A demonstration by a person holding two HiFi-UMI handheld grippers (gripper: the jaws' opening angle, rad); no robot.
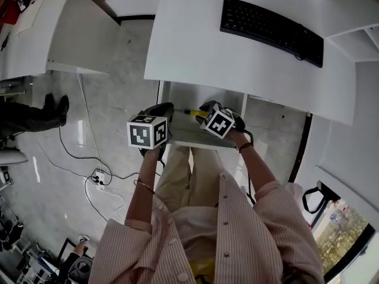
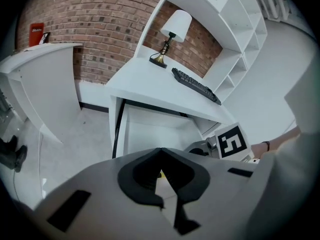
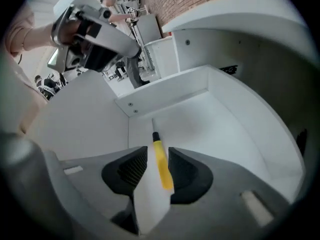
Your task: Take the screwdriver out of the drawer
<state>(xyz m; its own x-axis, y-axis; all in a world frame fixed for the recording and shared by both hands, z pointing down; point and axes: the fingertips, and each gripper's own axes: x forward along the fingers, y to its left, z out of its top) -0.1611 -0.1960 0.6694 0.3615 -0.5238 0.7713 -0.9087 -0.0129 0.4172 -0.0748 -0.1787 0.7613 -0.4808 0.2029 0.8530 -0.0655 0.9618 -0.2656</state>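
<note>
The white drawer (image 1: 190,137) stands pulled out under the desk (image 1: 195,46). In it lies the screwdriver (image 1: 191,112), which has a yellow handle (image 3: 161,160) and a thin shaft pointing toward the drawer's back corner. My right gripper (image 3: 159,170) is down in the drawer, open, with a jaw on each side of the handle and a gap to both. My left gripper (image 1: 163,109) hovers at the drawer's left front corner. Its fingertips (image 2: 161,154) meet and I see nothing between them. The right gripper's marker cube (image 2: 232,140) shows in the left gripper view.
A black keyboard (image 1: 272,22) lies on the desk and a lamp (image 2: 172,31) stands at its back. The person's legs (image 1: 189,170) are below the drawer. Cables and a power strip (image 1: 98,176) lie on the floor to the left. White shelves (image 2: 235,44) flank the desk.
</note>
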